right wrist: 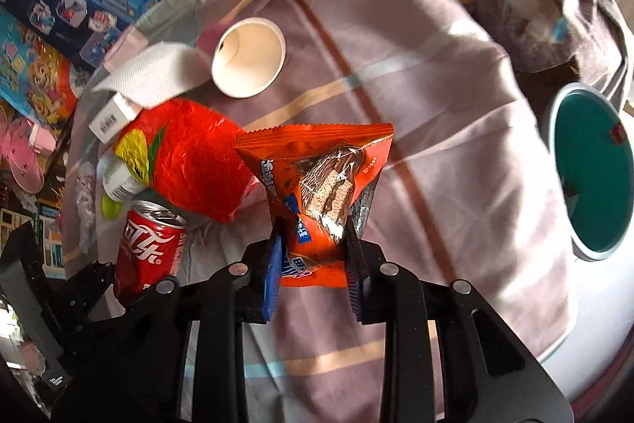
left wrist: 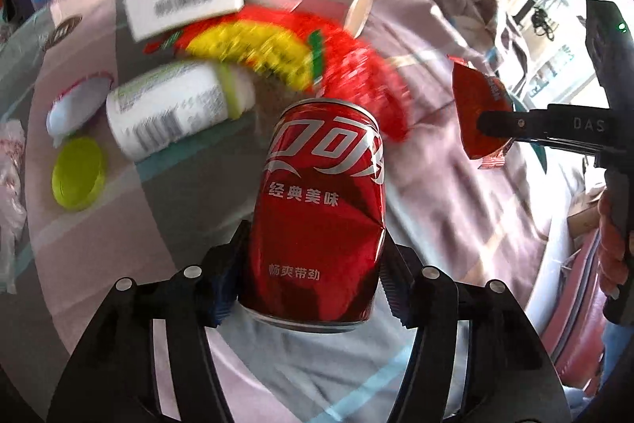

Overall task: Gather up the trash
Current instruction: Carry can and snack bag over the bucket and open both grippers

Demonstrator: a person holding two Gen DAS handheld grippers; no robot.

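A red cola can (left wrist: 321, 193), dented on one side, is lifted off the cloth with my left gripper (left wrist: 313, 264) shut on its lower part. In the right wrist view the same can (right wrist: 148, 244) shows at the lower left, its top open. My right gripper (right wrist: 315, 248) is shut on an orange snack wrapper (right wrist: 317, 165), which stands up between the pads. From the left wrist view that wrapper (left wrist: 475, 98) hangs at the right, pinched by the right gripper's fingers (left wrist: 495, 123). A teal bin (right wrist: 590, 193) stands at the right edge of the table.
On the checked cloth lie a red chip bag (right wrist: 190, 161), a paper cup (right wrist: 249, 56) on its side, a tissue (right wrist: 150, 74), a white box (left wrist: 184, 0), a white bottle (left wrist: 170, 110) and a green lid (left wrist: 77, 173). Toy boxes crowd the far left.
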